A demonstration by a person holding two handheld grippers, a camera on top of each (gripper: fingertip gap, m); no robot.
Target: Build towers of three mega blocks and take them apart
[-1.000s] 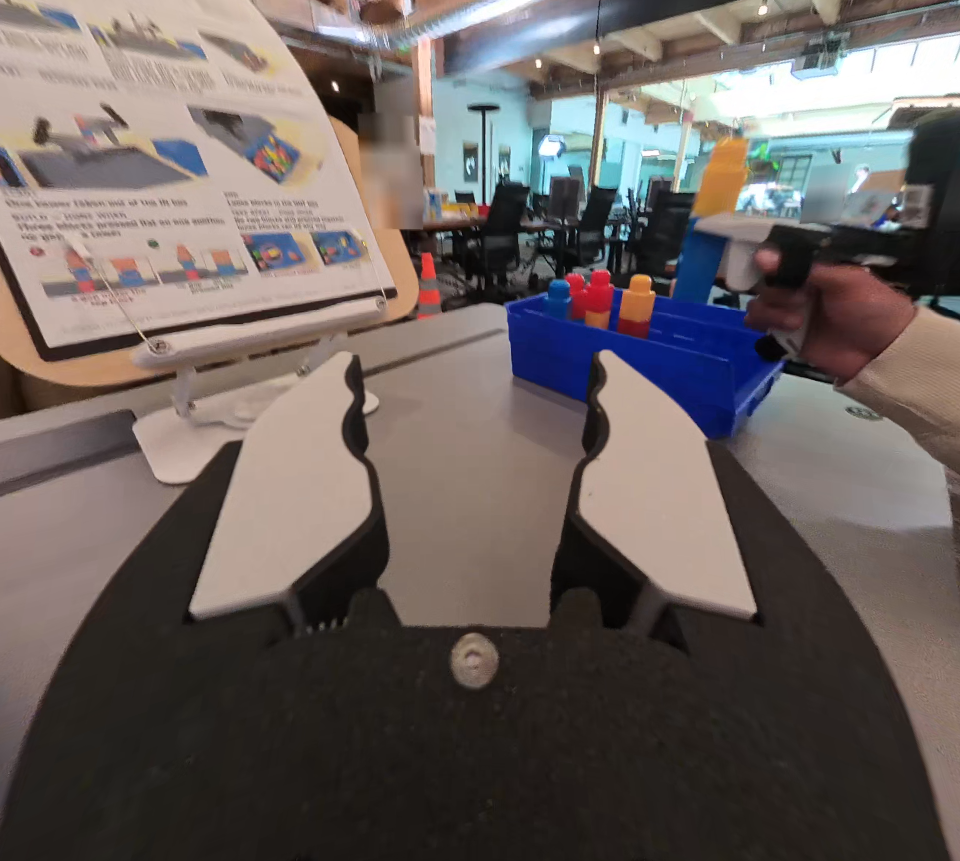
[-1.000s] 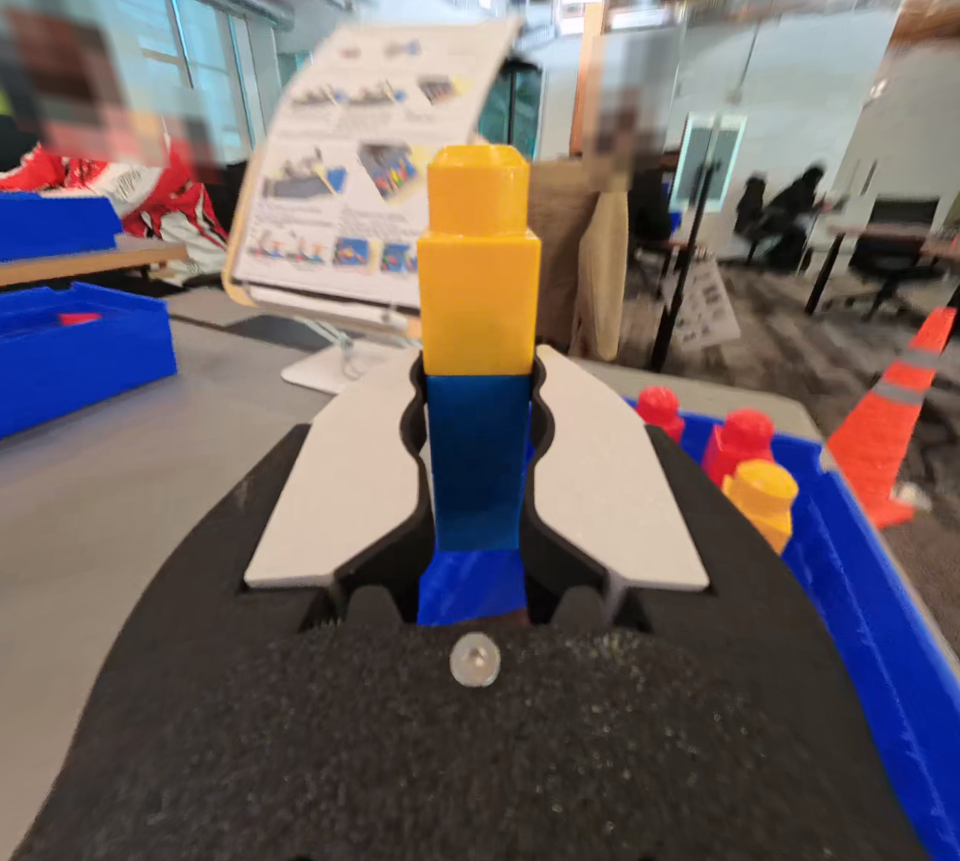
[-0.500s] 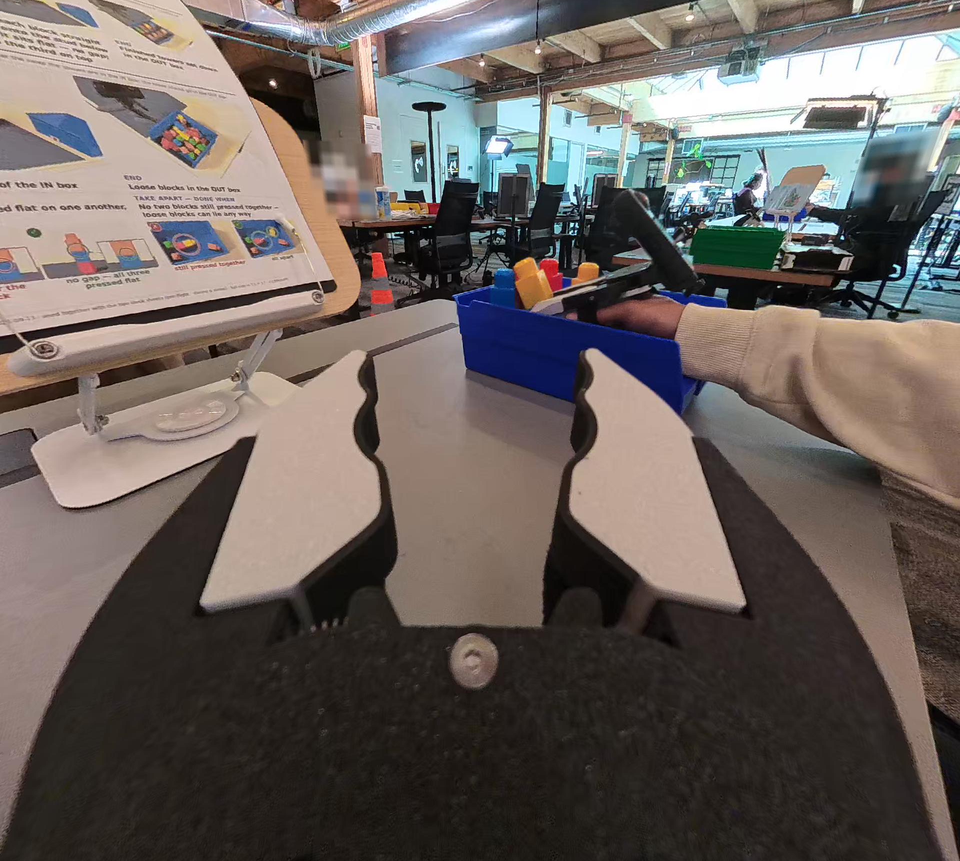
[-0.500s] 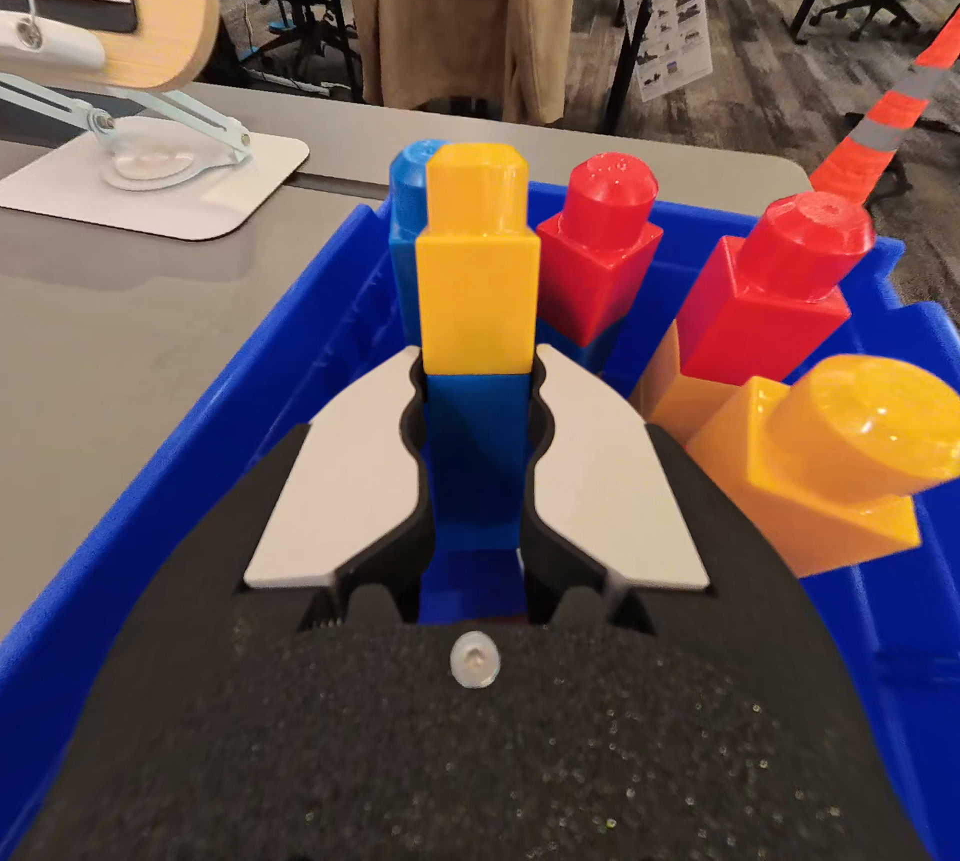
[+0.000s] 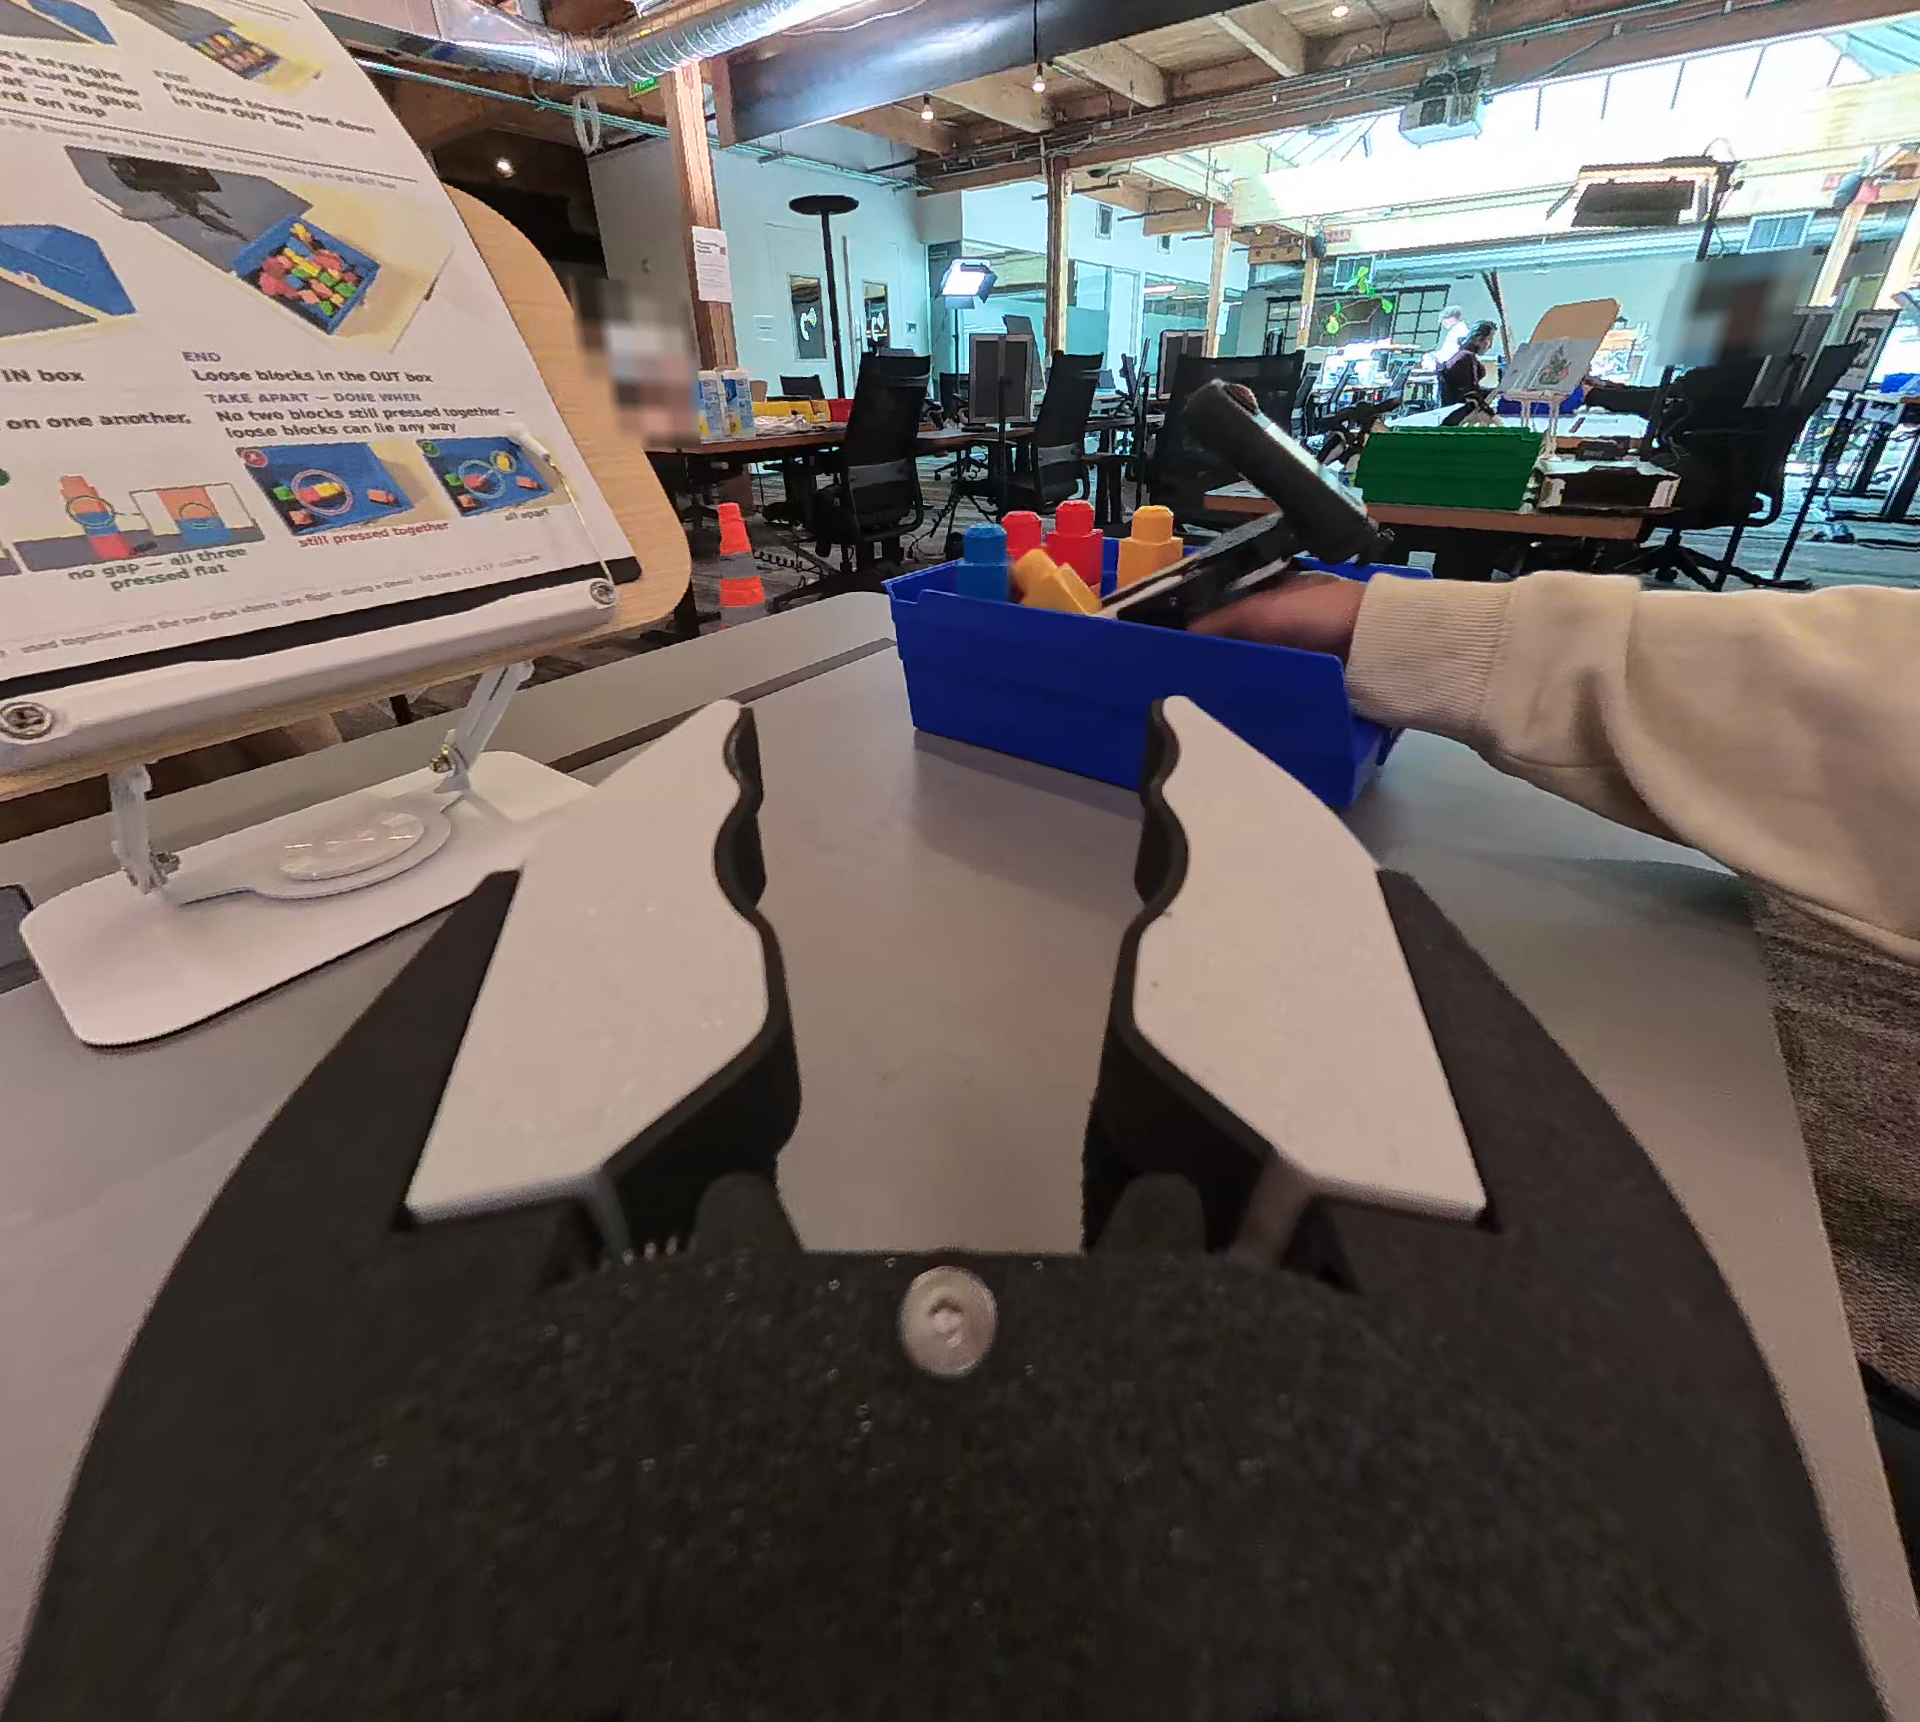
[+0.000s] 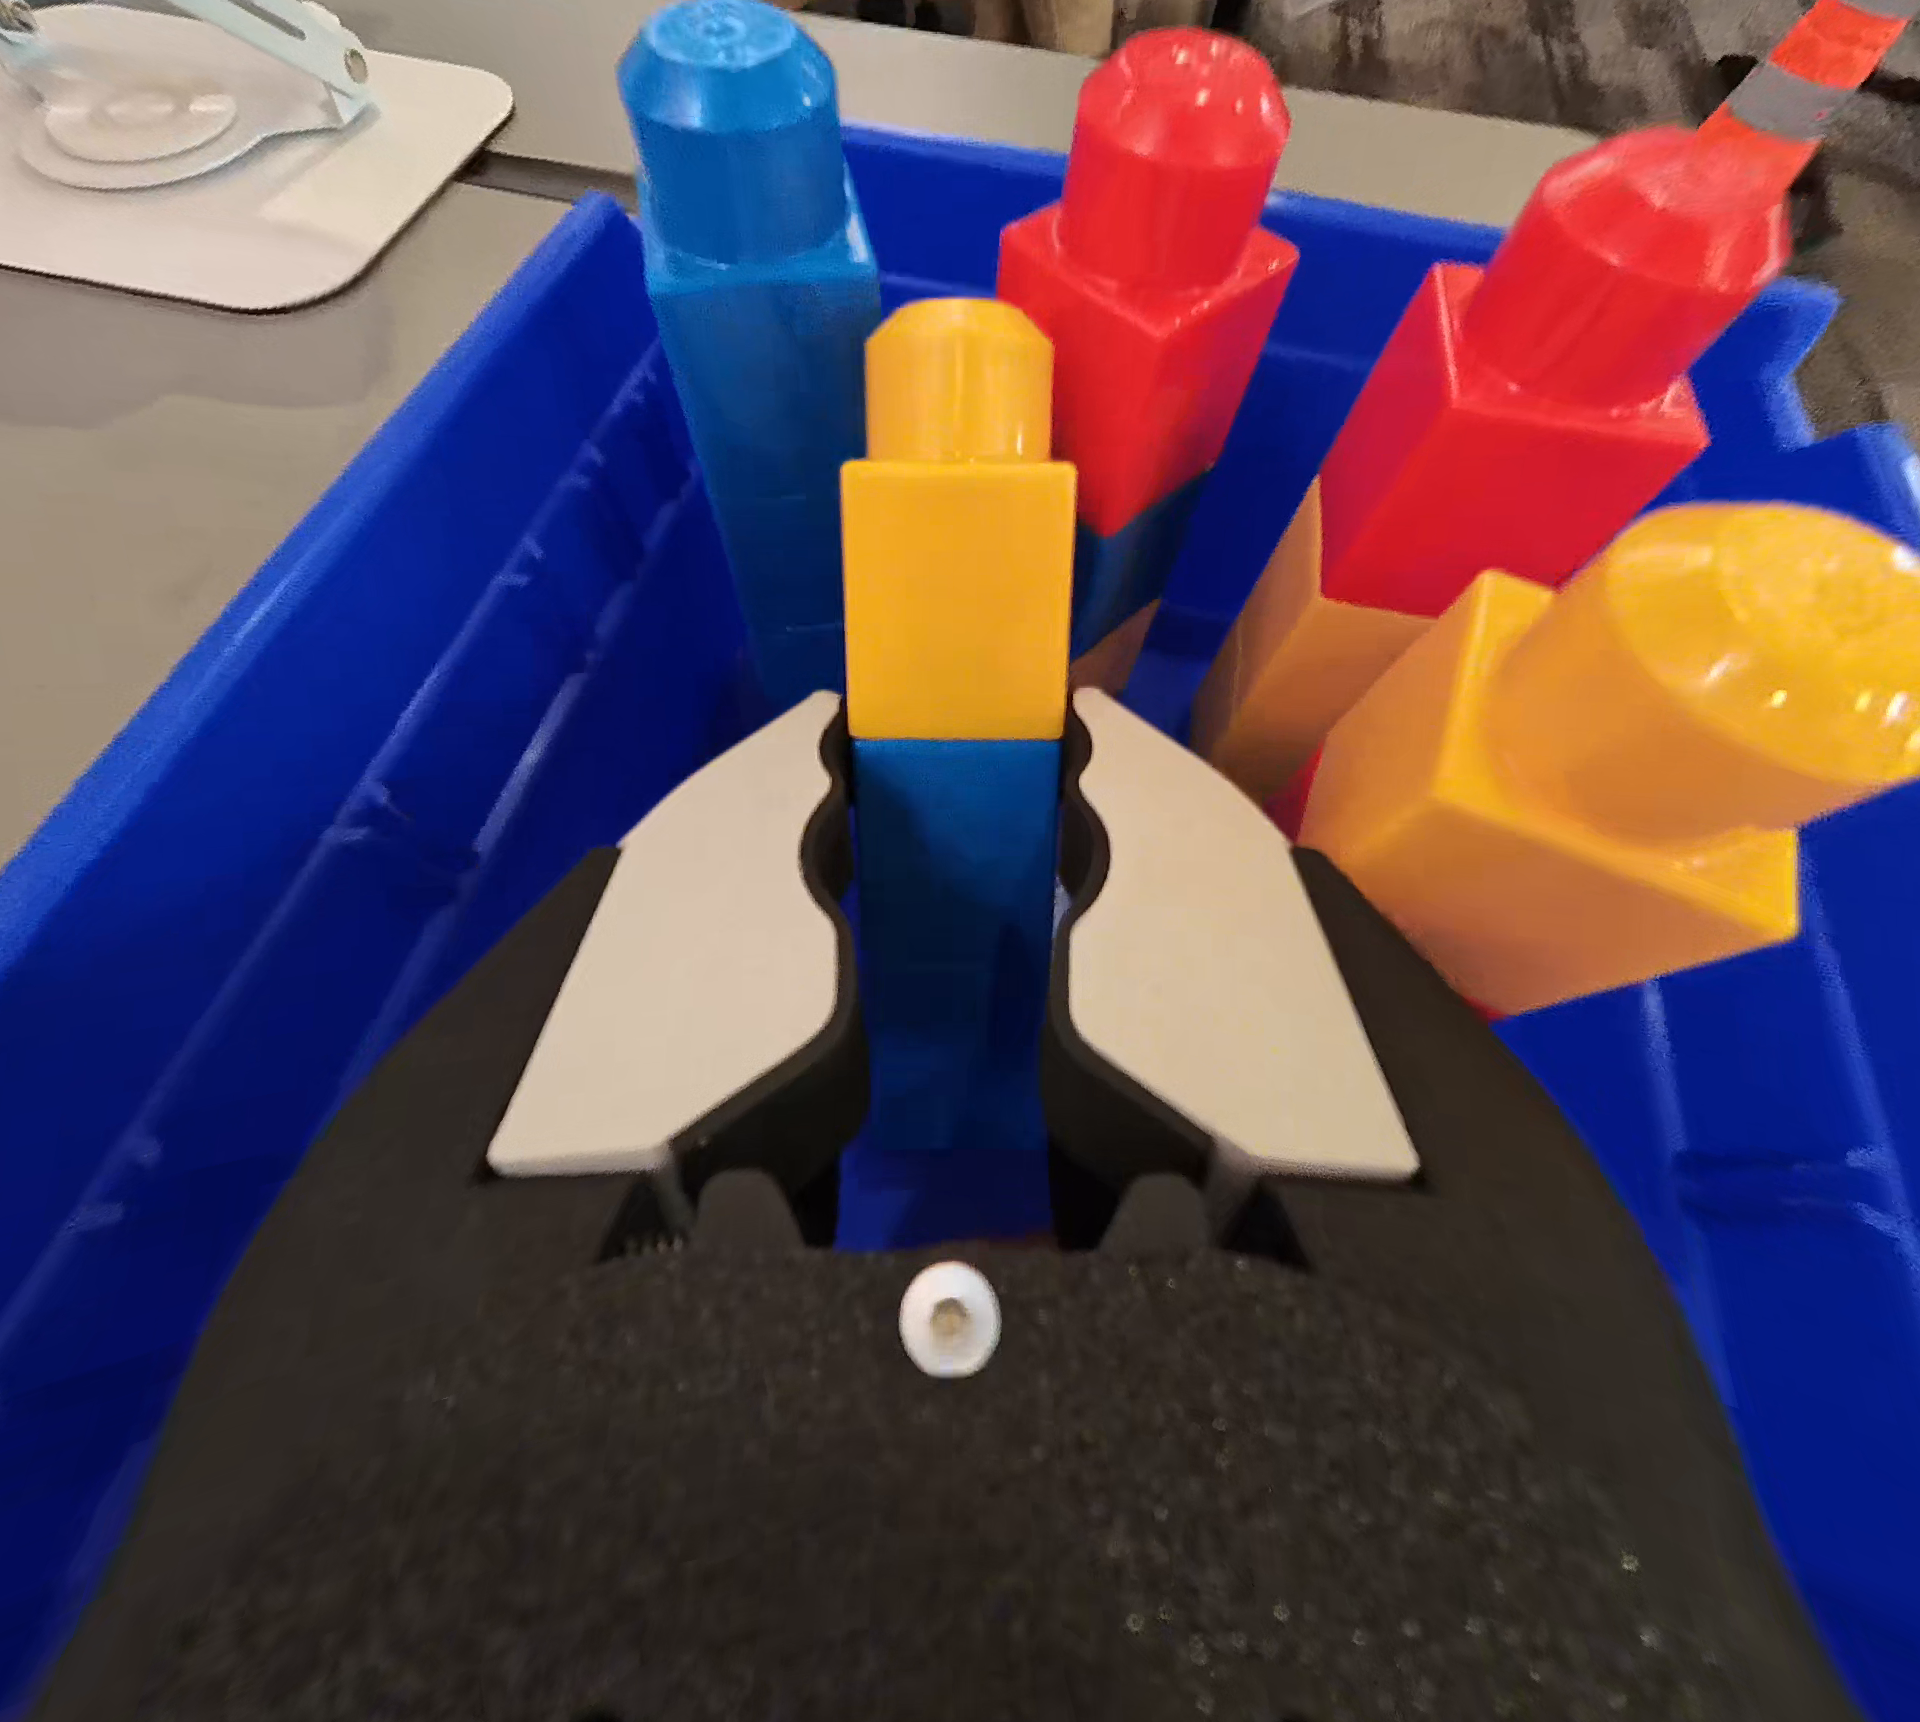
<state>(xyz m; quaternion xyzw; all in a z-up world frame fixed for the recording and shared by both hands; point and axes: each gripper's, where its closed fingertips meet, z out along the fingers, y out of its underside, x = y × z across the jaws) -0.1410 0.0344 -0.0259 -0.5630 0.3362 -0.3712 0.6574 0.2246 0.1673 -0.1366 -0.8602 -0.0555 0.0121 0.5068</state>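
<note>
R gripper (image 6: 956, 799) clenched on blue mid block of yellow-topped plastic block tower (image 6: 956, 592), pads pressing sides. Likely light, stiff, slick; grip flat faces. L gripper (image 5: 945, 820) released, nothing between fingers.

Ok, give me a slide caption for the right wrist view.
Right gripper holds a blue-and-yellow block tower inside the blue bin among finished towers.

We see glossy, smooth plastic in the yellow-topped block tower (image 6: 958, 592) and the blue plastic bin (image 6: 343, 737). The grey table (image 5: 935, 997) looks smooth and matt. The right gripper (image 6: 958, 737) has matt grey plates on rough black foam; the cream sleeve (image 5: 1621, 716) is ribbed knit cloth.
</note>
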